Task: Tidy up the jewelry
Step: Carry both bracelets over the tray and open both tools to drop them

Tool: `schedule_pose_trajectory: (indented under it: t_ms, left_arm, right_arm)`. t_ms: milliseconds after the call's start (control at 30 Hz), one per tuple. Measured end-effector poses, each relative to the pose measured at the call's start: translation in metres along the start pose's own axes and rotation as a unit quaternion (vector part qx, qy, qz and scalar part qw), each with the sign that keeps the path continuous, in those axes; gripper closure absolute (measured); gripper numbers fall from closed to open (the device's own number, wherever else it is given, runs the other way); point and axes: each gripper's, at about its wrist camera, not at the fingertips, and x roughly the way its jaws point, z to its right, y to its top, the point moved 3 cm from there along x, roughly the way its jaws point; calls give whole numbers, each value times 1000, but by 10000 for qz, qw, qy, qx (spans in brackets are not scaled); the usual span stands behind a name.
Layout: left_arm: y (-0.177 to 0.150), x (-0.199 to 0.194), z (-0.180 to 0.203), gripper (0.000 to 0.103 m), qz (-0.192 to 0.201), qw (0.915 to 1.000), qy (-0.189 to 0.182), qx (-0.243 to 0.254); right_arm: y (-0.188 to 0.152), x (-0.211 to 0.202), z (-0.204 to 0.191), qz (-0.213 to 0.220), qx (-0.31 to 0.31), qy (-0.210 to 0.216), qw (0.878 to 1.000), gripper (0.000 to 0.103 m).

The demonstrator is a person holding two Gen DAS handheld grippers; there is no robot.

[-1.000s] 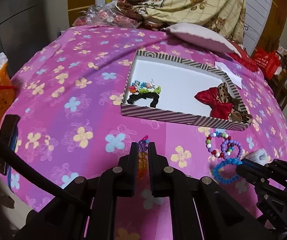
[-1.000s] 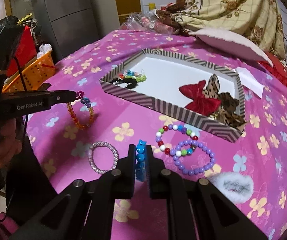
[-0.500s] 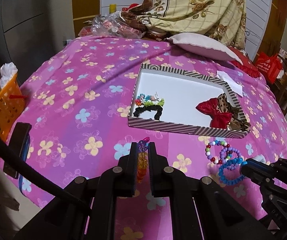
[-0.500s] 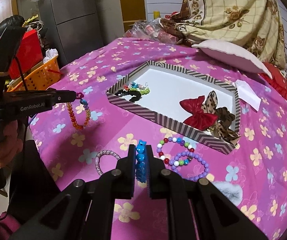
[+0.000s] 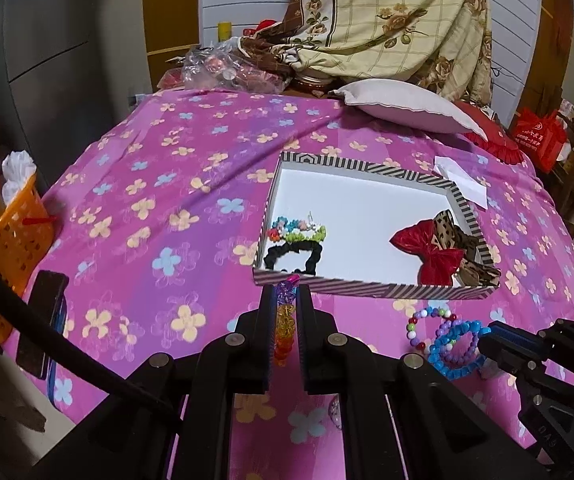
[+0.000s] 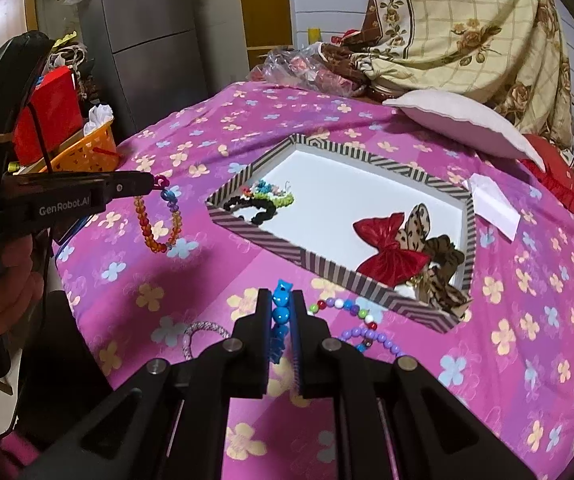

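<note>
My left gripper (image 5: 285, 294) is shut on an orange and purple bead bracelet (image 5: 285, 328), held above the bedspread just in front of the striped box (image 5: 367, 286). In the right wrist view the same gripper (image 6: 149, 188) shows at the left with the bracelet (image 6: 155, 232) hanging from it. My right gripper (image 6: 281, 298) is shut on a blue bead bracelet (image 6: 280, 320); it also shows in the left wrist view (image 5: 453, 346). The box (image 6: 327, 266) holds hair ties (image 5: 295, 240) and bows (image 5: 435, 252).
A multicolour bead bracelet (image 6: 345, 308), a purple bracelet (image 6: 371, 338) and a sparkly ring band (image 6: 203, 334) lie on the pink flowered bedspread in front of the box. A pillow (image 5: 403, 106), an orange basket (image 5: 11, 240) and a phone (image 5: 43, 320) flank it.
Both grippers have risen and pulled back from the bedspread, each still holding its bracelet. The box looks smaller and farther off.
</note>
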Motion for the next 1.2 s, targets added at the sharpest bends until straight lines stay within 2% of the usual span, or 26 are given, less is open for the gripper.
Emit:
schedule_pose_trajectory:
  t_ms: [433, 700, 800, 1200]
  left_arm:
    - [43, 9, 7, 76, -31, 10000, -63, 22]
    - [77, 24, 18, 76, 0, 9999, -54, 124]
    - [89, 36, 18, 76, -49, 10000, -51, 50]
    - [120, 101, 16, 76, -167, 9992, 371, 48]
  right_arm:
    - [32, 11, 23, -21, 17, -81, 10000, 94]
    - [55, 33, 37, -144, -4, -105, 9998, 94]
    - [69, 42, 44, -135, 8, -116, 9998, 94]
    - [124, 91, 79, -198, 219, -150, 9995, 94]
